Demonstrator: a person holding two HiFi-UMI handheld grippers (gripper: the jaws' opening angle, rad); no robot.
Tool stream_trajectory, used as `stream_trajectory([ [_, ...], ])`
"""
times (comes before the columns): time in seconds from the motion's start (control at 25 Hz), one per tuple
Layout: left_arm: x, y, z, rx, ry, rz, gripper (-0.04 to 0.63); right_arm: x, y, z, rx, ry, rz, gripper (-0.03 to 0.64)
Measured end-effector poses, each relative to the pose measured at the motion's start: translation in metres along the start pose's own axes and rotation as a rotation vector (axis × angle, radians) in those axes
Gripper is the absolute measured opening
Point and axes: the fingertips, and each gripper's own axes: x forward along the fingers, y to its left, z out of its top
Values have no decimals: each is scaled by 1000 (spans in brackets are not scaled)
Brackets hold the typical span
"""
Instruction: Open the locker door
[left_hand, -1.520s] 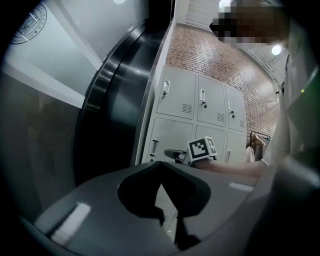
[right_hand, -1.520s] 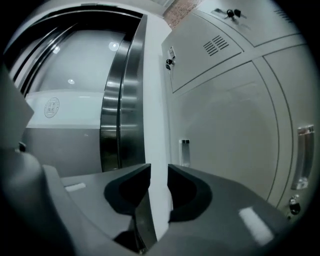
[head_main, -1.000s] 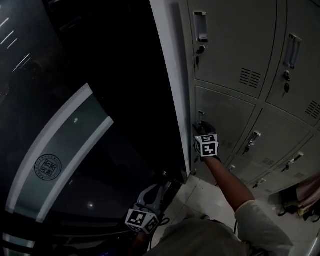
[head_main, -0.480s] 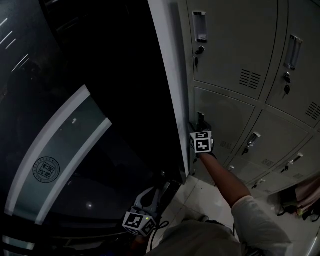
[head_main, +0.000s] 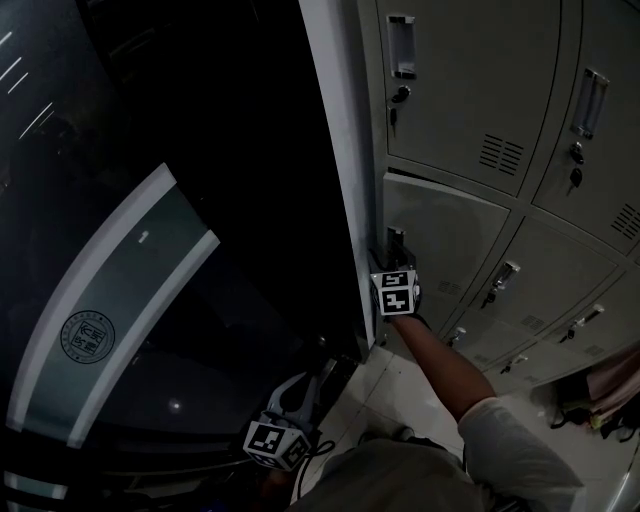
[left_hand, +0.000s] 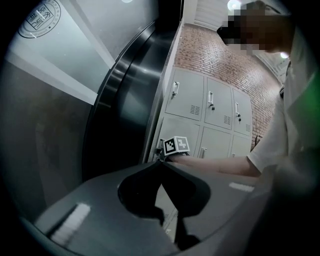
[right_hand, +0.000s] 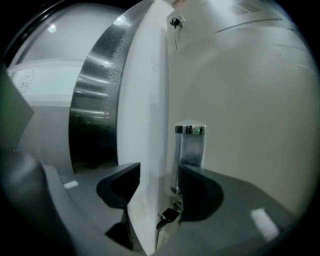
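Observation:
The grey locker door (head_main: 450, 240) in the middle row stands slightly ajar, with a dark gap along its top edge. My right gripper (head_main: 392, 262) is at the door's left edge by the recessed handle (head_main: 397, 240). In the right gripper view the jaws (right_hand: 157, 185) straddle the door's pale edge (right_hand: 145, 150), with the handle (right_hand: 191, 145) just beyond the right jaw. These jaws have just been opening and stand wide, with the door edge between them. A key (right_hand: 167, 216) hangs below the handle. My left gripper (head_main: 325, 365) is low and away from the lockers, shut with nothing in it (left_hand: 160, 162).
More closed locker doors (head_main: 470, 90) fill the wall above and to the right, each with a handle and lock. A dark curved glossy panel (head_main: 150, 280) with a pale stripe stands left of the lockers. Pale floor tiles (head_main: 400, 390) lie below.
The right gripper has shifted slightly left at the handle. The door's left edge has come out a little, so a gap now shows along its top. The left gripper has stayed put.

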Motion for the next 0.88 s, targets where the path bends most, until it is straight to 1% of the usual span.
stream_trajectory([
  [0.2, 3, -6, 6, 0, -30, -31, 0, -49, 29, 1, -32, -50, -7, 231],
  [0.28, 3, -5, 4, -1, -27, -34, 0, -75, 38, 1, -39, -81, -14, 199],
  [0.4, 3, -7, 5, -19, -22, -35, 0, -115, 44, 1, -61, -113, -24, 171],
  [0.44, 3, -7, 4, -17, -20, -36, 0, -128, 44, 0, -70, -118, -25, 163],
  [0.52, 2, -6, -1, 0, -11, -38, 0, -151, 41, 0, -78, -122, -20, 120],
  [0.56, 2, -5, -2, 6, -9, -39, 0, -161, 41, 0, -78, -124, -12, 114],
  [0.72, 5, -11, -2, -2, -6, -59, 0, -192, 39, -2, -68, -131, 1, 115],
  [0.88, 11, -22, 0, -12, -7, -93, 0, -224, 31, -4, -64, -160, -45, 118],
])
